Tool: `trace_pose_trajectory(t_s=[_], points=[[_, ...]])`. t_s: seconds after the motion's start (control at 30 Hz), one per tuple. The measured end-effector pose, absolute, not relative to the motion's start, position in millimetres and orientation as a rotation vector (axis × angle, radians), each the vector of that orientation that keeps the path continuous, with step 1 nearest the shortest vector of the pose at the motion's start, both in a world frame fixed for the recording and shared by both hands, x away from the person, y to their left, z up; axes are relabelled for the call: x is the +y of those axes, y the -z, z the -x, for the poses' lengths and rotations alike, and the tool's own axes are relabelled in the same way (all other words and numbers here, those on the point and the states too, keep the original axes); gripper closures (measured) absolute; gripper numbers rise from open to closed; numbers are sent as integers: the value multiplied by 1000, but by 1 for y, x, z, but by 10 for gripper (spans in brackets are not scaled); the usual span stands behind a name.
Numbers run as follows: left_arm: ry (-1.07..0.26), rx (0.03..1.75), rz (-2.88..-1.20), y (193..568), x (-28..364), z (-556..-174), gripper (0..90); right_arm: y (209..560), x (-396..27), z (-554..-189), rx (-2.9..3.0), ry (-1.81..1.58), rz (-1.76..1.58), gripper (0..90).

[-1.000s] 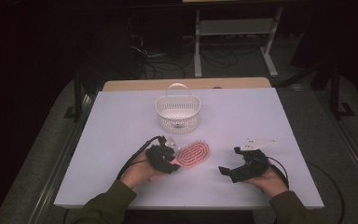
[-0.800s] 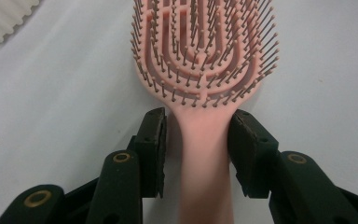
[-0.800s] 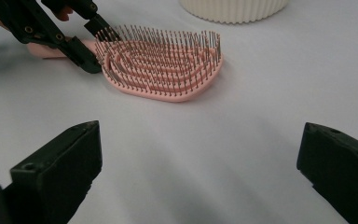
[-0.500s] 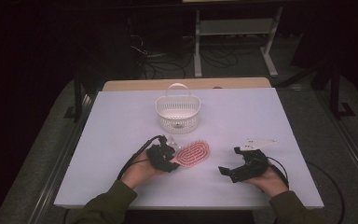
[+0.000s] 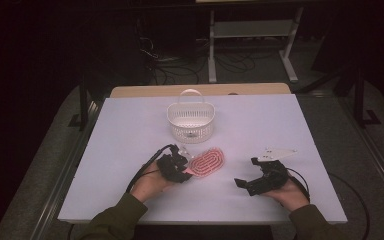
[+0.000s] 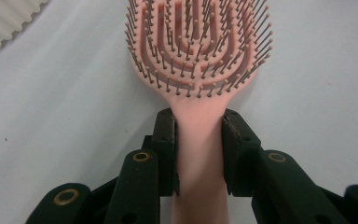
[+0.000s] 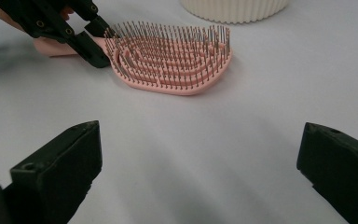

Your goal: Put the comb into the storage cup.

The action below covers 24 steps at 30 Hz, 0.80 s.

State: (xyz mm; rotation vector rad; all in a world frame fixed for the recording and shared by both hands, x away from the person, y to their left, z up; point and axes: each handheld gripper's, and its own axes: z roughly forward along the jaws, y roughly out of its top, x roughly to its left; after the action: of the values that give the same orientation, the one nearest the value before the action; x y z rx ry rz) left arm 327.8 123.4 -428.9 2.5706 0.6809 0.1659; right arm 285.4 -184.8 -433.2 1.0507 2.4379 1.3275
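Grasp step, probably. Left gripper (image 6: 199, 154) clamped on brush (image 6: 199, 56) handle, brush flat on table (image 5: 130, 130) at basket's (image 5: 191, 120) 6 o'clock. Right gripper (image 7: 200, 172) wide open, empty. Next, prob.: lift, carry toward 12 into basket.
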Motion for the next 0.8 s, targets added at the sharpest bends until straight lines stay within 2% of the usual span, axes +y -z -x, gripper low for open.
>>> trace_pose_trajectory(t_s=[0.8], points=[[-180, 647, -2540, 427, 127, -328, 703, 433, -186, -285, 2439, -1328, -1053, 0]])
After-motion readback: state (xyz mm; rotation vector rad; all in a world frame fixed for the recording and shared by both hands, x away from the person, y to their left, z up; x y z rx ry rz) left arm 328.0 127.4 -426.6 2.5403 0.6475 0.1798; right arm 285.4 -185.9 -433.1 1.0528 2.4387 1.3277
